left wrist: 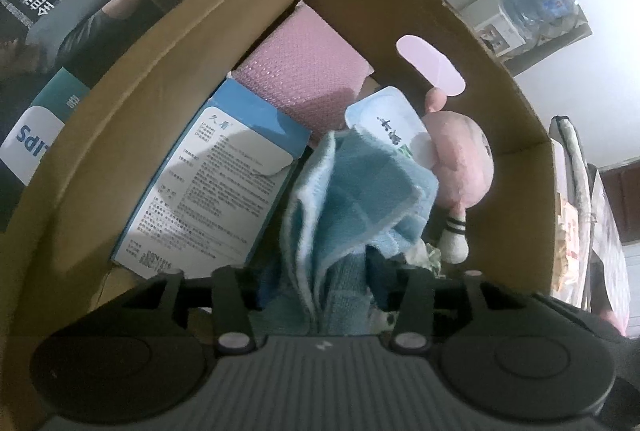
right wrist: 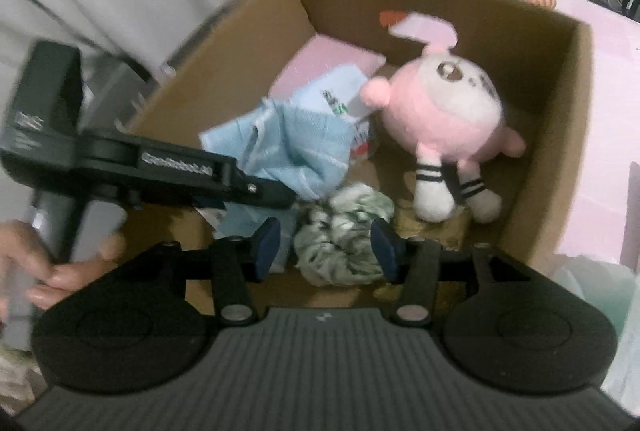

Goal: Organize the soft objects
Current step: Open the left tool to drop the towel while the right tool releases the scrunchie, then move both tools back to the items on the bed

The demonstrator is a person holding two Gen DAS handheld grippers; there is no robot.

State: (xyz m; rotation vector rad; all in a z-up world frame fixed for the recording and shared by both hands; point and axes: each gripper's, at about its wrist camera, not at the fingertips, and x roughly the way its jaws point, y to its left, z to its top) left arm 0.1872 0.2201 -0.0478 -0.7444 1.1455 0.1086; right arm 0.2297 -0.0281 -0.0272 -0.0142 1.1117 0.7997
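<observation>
crumpled green-white scrunchie (right wrist: 344,235) lies between right gripper (right wrist: 326,245) parted pads.

Right wrist view: cardboard box (right wrist: 552,135) fills frame centre. Plush toy (right wrist: 444,127) inside at right, near right wall. Towel (right wrist: 288,147) in box at centre left, left of plush toy. Scrunchie (right wrist: 344,239) lower centre, in front of towel, between right gripper (right wrist: 326,245) fingertips. Foam pad (right wrist: 320,63) behind towel, at far corner. Left gripper (right wrist: 276,193) reaches in from left.

Left wrist view: printed carton (left wrist: 208,183) leans on left wall, left of towel.
</observation>
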